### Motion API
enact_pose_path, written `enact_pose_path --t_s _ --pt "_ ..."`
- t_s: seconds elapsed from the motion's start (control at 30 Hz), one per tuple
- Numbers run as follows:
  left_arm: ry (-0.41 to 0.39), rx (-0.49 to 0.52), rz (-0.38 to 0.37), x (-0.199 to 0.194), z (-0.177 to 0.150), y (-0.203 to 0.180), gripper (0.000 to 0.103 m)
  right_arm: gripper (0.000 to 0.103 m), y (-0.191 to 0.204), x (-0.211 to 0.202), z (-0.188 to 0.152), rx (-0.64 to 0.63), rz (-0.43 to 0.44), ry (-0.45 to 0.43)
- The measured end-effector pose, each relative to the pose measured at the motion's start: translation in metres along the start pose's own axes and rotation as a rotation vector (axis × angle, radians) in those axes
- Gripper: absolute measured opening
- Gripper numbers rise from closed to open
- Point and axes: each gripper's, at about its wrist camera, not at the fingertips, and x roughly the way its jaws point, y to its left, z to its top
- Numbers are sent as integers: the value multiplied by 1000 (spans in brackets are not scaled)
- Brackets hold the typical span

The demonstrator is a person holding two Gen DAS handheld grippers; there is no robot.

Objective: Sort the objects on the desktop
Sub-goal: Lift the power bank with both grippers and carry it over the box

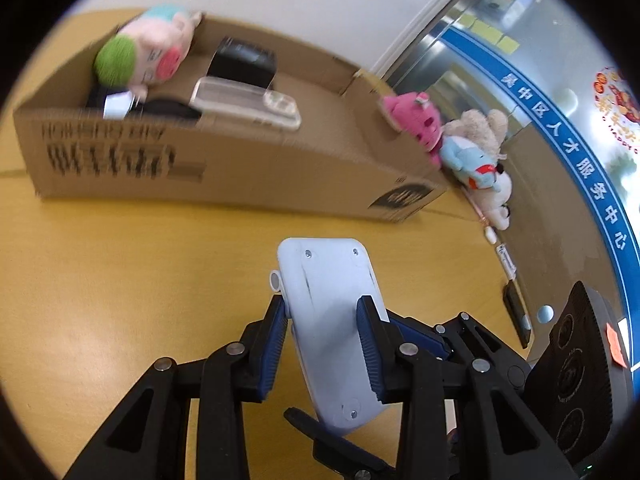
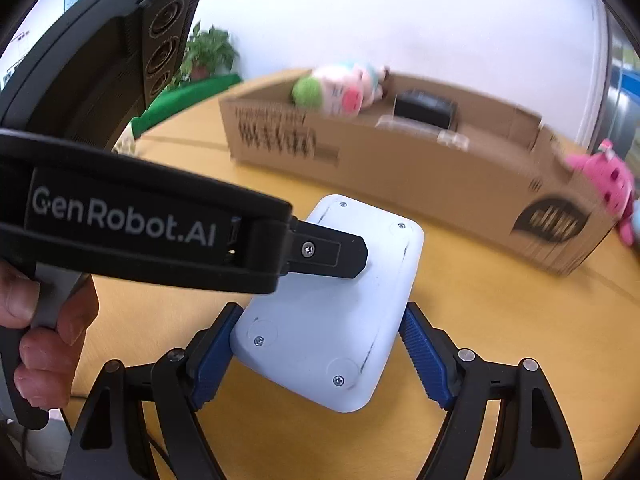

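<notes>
A white plastic device point(image 1: 332, 320), underside up with small screws, is held above the yellow table. My left gripper point(image 1: 326, 312) is shut on it, blue pads against both long sides. In the right wrist view the same device point(image 2: 332, 300) sits between my right gripper's point(image 2: 320, 332) blue pads; the left pad touches it, the right pad stands a little off. The left gripper's body point(image 2: 132, 224) crosses over the device from the left. A cardboard box point(image 1: 240, 176) behind holds a green-and-pink plush point(image 1: 144, 56), a black box point(image 1: 244, 60) and a clear case point(image 1: 240, 100).
Pink point(image 1: 416, 120) and blue-and-beige plush toys point(image 1: 476, 160) lie at the box's right end. A phone point(image 1: 516, 312) and small items lie along the table's right edge by a glass wall. A potted plant point(image 2: 208, 52) stands far left.
</notes>
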Motion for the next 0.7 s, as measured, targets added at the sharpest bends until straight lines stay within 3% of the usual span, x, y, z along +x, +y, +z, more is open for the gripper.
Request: enact_pose_path --t_s 0.4,0.7 --pt "-183 249 -37 -28 99 -77 34 78 -52 -63 78 -43 -149 -221" --pt "-226 333 -70 -15 196 -95 33 78 -123 -45 178 -48 -179 -273"
